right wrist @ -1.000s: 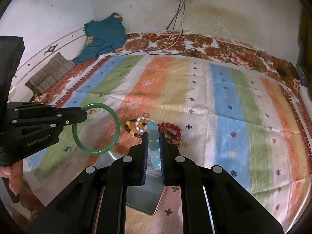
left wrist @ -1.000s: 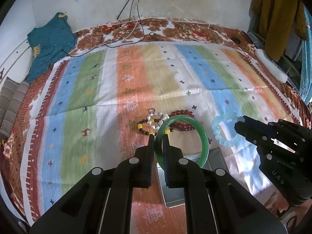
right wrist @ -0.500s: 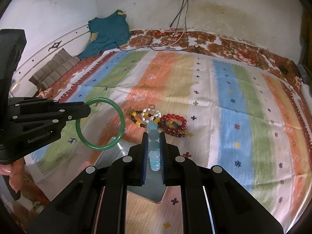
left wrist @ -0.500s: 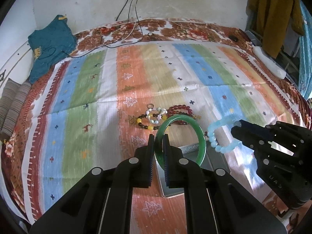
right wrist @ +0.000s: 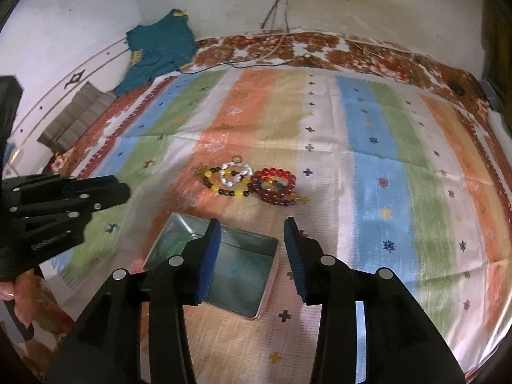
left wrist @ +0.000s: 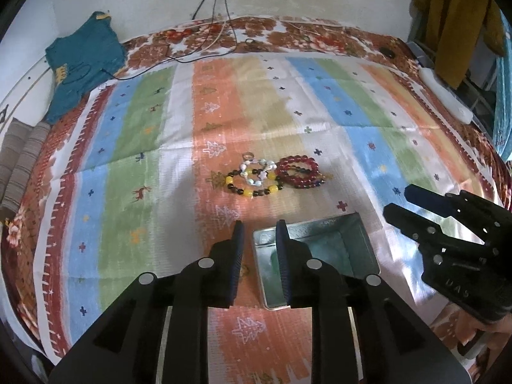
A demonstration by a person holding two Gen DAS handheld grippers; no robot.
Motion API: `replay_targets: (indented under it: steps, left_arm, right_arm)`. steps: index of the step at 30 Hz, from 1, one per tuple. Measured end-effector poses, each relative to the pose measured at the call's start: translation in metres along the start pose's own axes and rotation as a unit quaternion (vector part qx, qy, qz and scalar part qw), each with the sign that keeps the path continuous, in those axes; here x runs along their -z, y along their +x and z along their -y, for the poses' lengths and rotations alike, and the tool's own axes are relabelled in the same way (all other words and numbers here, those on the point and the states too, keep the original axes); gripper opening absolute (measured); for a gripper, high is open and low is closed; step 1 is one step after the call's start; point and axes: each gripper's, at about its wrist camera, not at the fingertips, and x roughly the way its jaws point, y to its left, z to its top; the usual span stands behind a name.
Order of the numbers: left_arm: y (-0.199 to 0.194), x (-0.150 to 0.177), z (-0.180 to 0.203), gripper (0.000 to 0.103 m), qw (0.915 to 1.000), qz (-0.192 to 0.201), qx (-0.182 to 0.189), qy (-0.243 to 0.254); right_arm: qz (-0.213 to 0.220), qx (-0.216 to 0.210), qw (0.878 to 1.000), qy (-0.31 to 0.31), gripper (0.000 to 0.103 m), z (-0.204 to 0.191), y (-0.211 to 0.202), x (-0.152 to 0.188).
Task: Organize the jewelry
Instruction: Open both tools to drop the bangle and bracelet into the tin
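A square metal tin [left wrist: 361,233] [right wrist: 166,233] lies open on the striped cloth. A blurred green bangle [right wrist: 174,245] and a pale blue bead bracelet [right wrist: 246,264] lie inside it. My left gripper [left wrist: 257,224] is open and empty, just above the tin's left rim. My right gripper [right wrist: 252,224] is open and empty above the tin's far right side; it also shows in the left wrist view [left wrist: 401,203]. Beyond the tin lie a black-and-yellow bead bracelet [left wrist: 252,185] [right wrist: 224,185], a white bead bracelet [left wrist: 259,168] [right wrist: 235,172] and a dark red bead bracelet [left wrist: 297,172] [right wrist: 275,185].
The striped cloth [left wrist: 134,147] covers a bed with a floral sheet [left wrist: 288,35]. A teal garment [left wrist: 81,60] lies at the far left, cables [left wrist: 220,16] hang down the wall, and folded grey fabric [left wrist: 19,160] lies at the left edge.
Both grippers have opened. The green bangle has left my left gripper and the pale blue bracelet my right; both now lie in the tin.
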Motion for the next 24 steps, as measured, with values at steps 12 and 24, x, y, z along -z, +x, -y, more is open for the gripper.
replay_targets:
  steps: [12, 24]
  left_arm:
    - [0.011, -0.004, -0.012, 0.035, 0.9996, -0.012, -0.02, -0.013]
    - [0.016, -0.014, -0.02, 0.047, 0.9988, 0.011, -0.01, -0.047]
  right_arm:
    - [-0.006, 0.014, 0.999, 0.037, 0.059, 0.016, 0.007, -0.007]
    - [-0.02, 0.015, 0.999, 0.032, 0.069, 0.017, 0.02, -0.018]
